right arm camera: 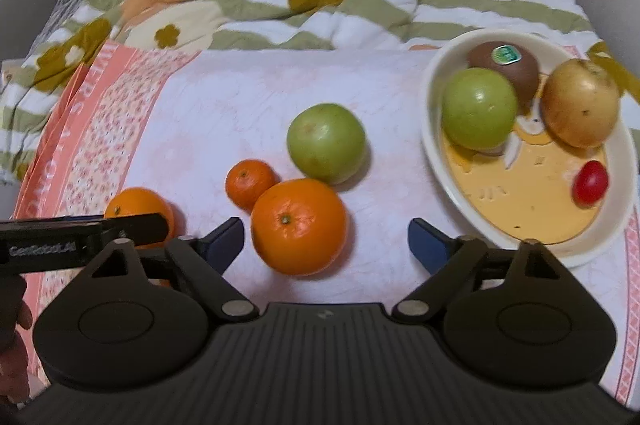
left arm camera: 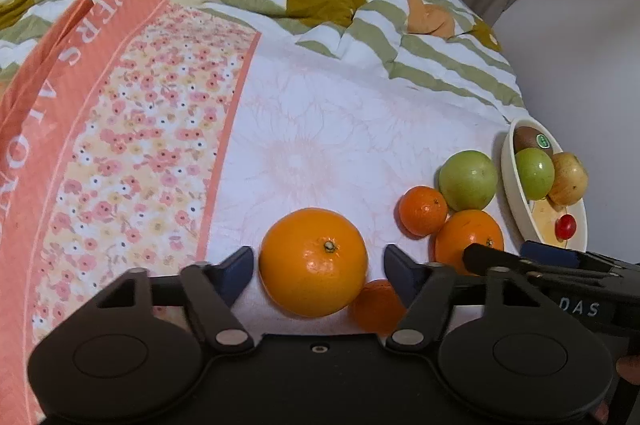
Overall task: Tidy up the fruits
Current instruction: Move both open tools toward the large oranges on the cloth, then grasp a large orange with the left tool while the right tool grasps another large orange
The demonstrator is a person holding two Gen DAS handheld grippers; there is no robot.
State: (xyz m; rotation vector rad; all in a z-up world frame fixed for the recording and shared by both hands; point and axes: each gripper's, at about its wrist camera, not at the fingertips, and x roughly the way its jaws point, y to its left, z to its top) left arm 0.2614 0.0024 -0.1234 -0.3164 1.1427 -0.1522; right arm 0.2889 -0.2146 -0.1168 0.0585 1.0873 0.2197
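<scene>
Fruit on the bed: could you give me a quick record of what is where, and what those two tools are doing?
surface: bedsheet
bowl: kiwi, green fruit, yellow fruit, cherry tomato
loose on sheet: second green fruit, mandarin, big orange, second orange
left gripper: jaws open either side of big orange, not touching
right gripper: jaws open either side of second orange

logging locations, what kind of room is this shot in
Most likely a bedroom: the fruit and the white dish sit on a floral bedsheet, with a rumpled striped quilt behind.
</scene>
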